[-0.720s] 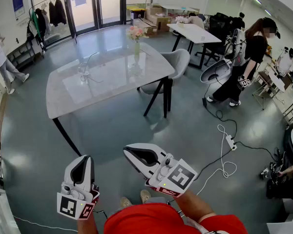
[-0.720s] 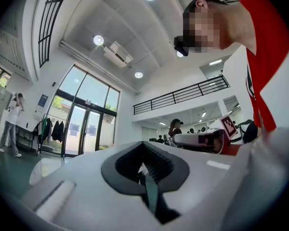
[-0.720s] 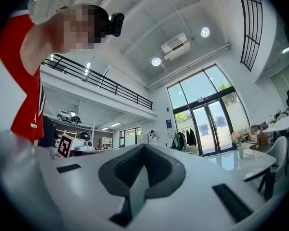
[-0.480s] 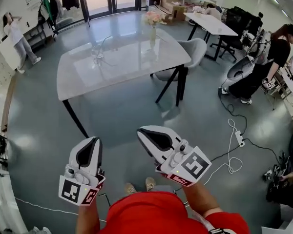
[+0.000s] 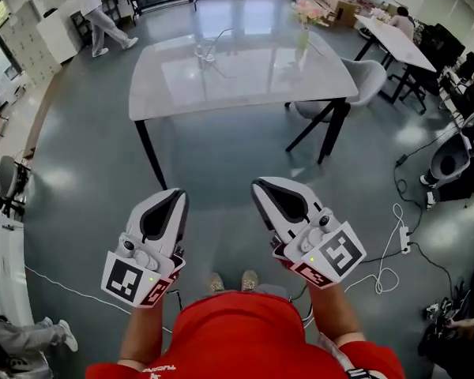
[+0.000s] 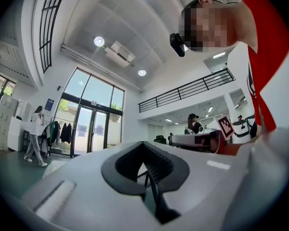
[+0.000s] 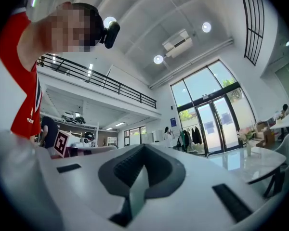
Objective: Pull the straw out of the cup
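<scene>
Far ahead on the grey table [image 5: 245, 93] stands a clear glass cup [image 5: 203, 52] with a thin bent straw [image 5: 221, 35] rising from it. Both grippers are held low and close to my body, well short of the table. In the head view my left gripper [image 5: 177, 195] has its jaws together with nothing between them. My right gripper [image 5: 259, 185] is likewise shut and empty. The left gripper view shows the left gripper [image 6: 144, 150] pointing slightly upward at the hall, and the right gripper view shows the right gripper [image 7: 143, 153] doing the same. The cup is in neither gripper view.
A vase of flowers [image 5: 302, 20] stands on the table's far right. A grey chair [image 5: 369, 81] sits at its right side, a white table [image 5: 395, 42] behind that. Cables and a power strip [image 5: 403, 239] lie on the floor at right. A person [image 5: 95, 6] walks at far left.
The table and cup have shifted right and come nearer in the head view. Both grippers sit higher and more spread in the picture, still shut and empty.
</scene>
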Action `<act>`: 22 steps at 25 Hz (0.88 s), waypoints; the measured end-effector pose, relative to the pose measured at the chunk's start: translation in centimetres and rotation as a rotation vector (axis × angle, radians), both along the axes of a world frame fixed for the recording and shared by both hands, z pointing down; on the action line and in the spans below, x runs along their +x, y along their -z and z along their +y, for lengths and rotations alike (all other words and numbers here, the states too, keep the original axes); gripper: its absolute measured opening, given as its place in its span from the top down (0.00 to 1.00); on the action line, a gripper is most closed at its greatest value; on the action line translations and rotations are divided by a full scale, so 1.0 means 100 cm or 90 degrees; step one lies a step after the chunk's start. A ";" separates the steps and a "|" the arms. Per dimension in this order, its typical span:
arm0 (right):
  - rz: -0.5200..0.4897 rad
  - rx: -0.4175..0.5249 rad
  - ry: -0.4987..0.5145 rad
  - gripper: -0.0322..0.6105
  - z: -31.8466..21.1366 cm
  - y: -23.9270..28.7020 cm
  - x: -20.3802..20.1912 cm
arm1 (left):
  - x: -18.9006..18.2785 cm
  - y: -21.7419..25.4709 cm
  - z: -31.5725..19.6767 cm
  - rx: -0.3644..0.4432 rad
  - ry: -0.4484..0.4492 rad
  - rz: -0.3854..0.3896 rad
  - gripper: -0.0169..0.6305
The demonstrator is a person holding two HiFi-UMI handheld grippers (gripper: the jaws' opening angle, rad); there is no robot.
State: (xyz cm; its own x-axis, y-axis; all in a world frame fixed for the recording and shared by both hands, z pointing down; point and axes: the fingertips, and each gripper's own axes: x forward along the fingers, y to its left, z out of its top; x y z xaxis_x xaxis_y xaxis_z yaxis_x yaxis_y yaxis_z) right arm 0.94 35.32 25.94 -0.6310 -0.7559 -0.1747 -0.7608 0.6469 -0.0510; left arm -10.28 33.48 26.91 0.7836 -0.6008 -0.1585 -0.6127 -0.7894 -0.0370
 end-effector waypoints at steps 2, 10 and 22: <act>-0.005 -0.008 0.006 0.95 -0.003 -0.004 0.002 | 0.002 -0.002 -0.001 -0.006 0.009 -0.001 0.97; -0.020 -0.022 0.029 0.95 -0.008 -0.008 0.022 | 0.024 -0.005 0.000 -0.016 0.032 -0.006 0.97; -0.001 -0.016 0.056 0.95 -0.007 -0.011 0.037 | 0.043 -0.011 0.005 -0.017 0.058 -0.007 0.97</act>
State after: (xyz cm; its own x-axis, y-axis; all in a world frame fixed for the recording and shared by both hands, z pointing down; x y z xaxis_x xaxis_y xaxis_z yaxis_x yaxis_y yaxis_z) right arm 4.64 34.61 27.08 -0.6954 -0.7014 -0.1565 -0.7007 0.7101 -0.0692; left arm -5.95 34.01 28.03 0.7269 -0.6738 -0.1330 -0.6820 -0.7310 -0.0241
